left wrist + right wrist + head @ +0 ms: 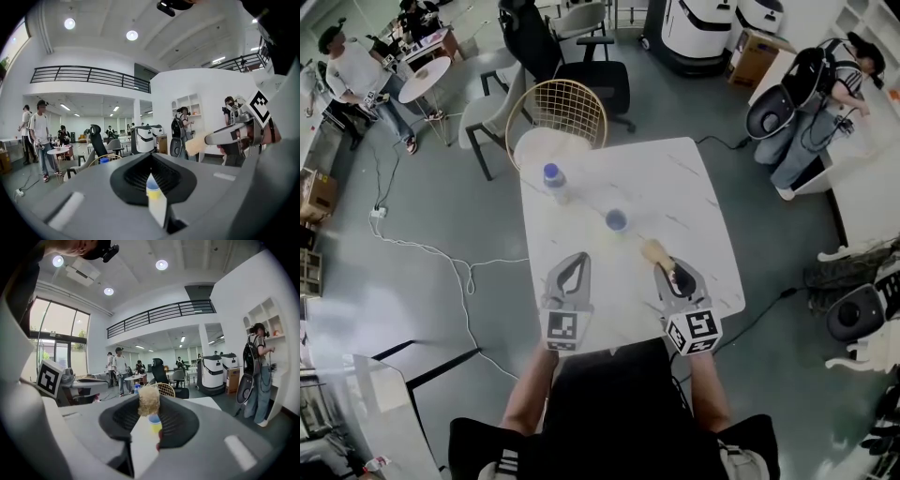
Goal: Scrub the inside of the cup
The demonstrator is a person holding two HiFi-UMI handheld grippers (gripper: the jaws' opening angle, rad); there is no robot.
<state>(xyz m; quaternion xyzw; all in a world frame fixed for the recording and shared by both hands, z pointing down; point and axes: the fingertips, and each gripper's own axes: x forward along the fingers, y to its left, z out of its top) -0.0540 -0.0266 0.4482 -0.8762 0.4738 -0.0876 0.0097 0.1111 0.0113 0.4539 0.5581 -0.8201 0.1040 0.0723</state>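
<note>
A small cup with a blue rim stands near the middle of the white marble table. In both gripper views the cup shows ahead, yellowish below its blue rim. My right gripper is shut on a scrub brush whose tan fuzzy head sticks out past the jaws, just right of and nearer than the cup. My left gripper hovers left of the cup, shut with nothing in it. In the left gripper view my left gripper has its jaws together, and the brush head is at the right.
A clear water bottle with a blue cap stands at the table's far left. A gold wire chair sits beyond the far edge. Cables cross the floor to the left. People stand at the room's sides.
</note>
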